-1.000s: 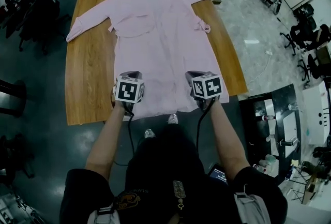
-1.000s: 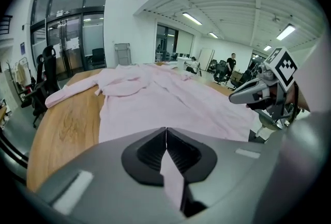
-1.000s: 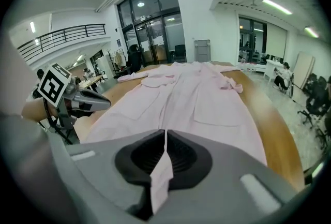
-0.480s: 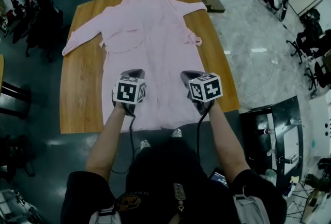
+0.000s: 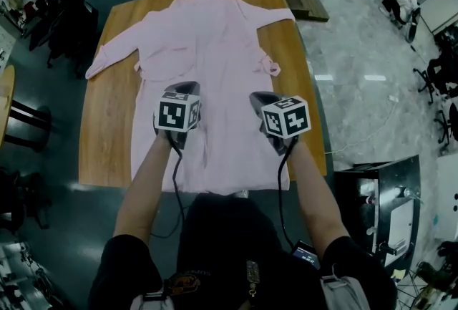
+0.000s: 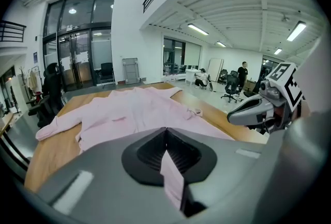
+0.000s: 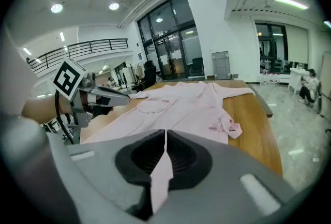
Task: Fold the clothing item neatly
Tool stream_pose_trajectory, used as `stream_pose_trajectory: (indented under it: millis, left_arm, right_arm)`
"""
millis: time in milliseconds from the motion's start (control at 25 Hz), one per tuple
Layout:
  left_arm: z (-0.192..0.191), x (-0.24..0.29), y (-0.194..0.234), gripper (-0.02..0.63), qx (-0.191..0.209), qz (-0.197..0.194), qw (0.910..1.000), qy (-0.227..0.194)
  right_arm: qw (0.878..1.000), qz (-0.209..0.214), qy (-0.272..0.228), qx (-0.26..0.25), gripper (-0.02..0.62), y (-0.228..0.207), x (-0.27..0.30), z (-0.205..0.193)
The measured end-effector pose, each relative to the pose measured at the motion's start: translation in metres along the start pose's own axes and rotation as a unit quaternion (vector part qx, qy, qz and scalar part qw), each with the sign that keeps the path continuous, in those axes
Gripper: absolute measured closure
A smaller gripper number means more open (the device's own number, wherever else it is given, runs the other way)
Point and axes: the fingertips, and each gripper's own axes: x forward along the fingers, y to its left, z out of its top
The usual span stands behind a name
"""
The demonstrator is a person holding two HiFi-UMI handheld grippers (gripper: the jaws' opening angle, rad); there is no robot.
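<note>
Now left claw [image 5: 189, 86], right claw [image 5: 257, 97] each clamped on pink robe [image 5: 215, 36] hem; rest spread over wooden table [image 5: 107, 137].

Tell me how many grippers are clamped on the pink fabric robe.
2. The left gripper pinches the pink fabric robe at its near left, the right gripper at its near right.

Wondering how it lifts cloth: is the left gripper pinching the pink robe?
Yes, the left gripper is shut on a strip of the robe, seen in its own view.
</note>
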Motion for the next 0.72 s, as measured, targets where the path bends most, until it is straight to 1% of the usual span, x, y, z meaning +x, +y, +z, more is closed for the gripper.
stream_pose_trajectory:
  millis: [240,400,560,720]
  left_arm:
    - [0.050,0.033,0.021,0.597,0.012,-0.007,0.9998,-0.014]
    - [0.081,0.061,0.036,0.597,0.009,-0.021,0.9993,-0.028]
    - [0.106,0.098,0.065,0.598,0.016,-0.034,0.9989,-0.028]
    - [0.120,0.142,0.097,0.598,0.024,-0.042,0.9986,-0.021]
  right_arm:
    - [1.000,-0.002,-0.012,-0.012,0.580,-0.016,0.027,0.046]
    - [1.000,-0.011,-0.017,-0.022,0.581,-0.027,0.048,0.078]
    - [0.999,-0.018,-0.017,-0.024,0.581,-0.035,0.079,0.111]
    - [0.999,-0.028,-0.020,-0.026,0.581,-0.044,0.112,0.139]
